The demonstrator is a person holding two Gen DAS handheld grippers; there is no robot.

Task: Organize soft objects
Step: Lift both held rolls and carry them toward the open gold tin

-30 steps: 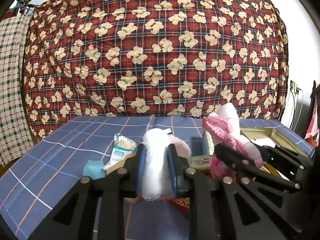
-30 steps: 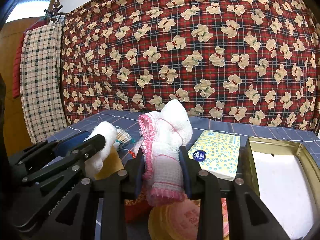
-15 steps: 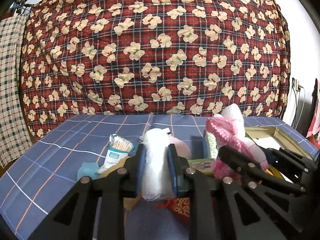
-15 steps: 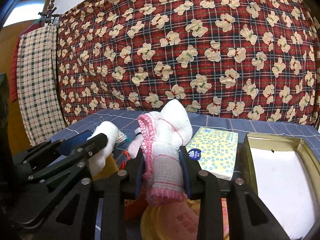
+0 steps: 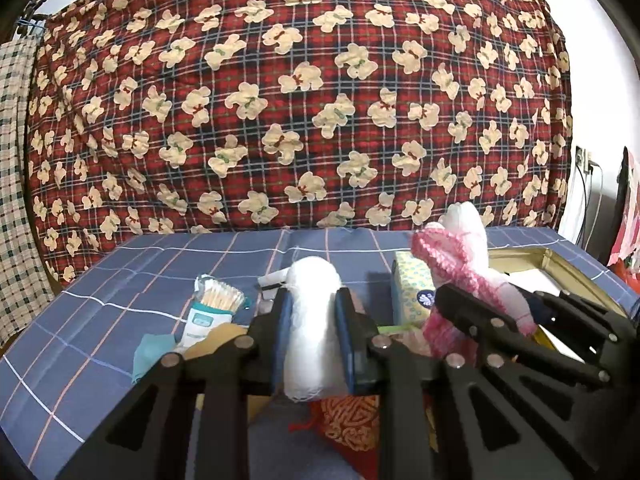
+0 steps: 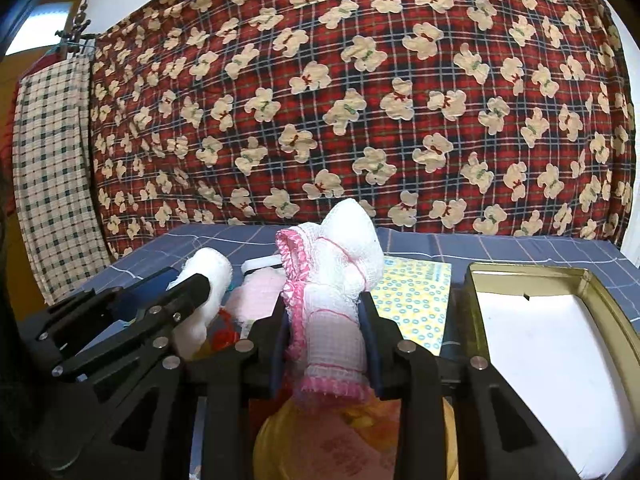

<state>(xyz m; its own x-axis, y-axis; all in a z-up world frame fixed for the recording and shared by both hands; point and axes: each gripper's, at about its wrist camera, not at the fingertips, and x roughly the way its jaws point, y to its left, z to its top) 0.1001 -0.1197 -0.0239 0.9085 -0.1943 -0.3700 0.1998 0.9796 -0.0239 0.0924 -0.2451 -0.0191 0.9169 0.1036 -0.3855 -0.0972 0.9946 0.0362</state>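
Left wrist view: left gripper (image 5: 313, 332) clenches a white gauze roll (image 5: 311, 320) above the blue checked tabletop (image 5: 120, 280). Right gripper (image 6: 326, 332) grasps a pink-trimmed cloth (image 6: 332, 300) left of the gold tin (image 6: 532, 276). Both bundles are squashy; either could slide out, or its loose lower hem snag clutter beneath.

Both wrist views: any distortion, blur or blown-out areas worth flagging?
Left wrist view: strong fisheye bowing of the bear-print blanket, dark corner vignette, sharp focus. Right wrist view: same bowing, and the gold tin has a white interior that is blown out, losing detail.
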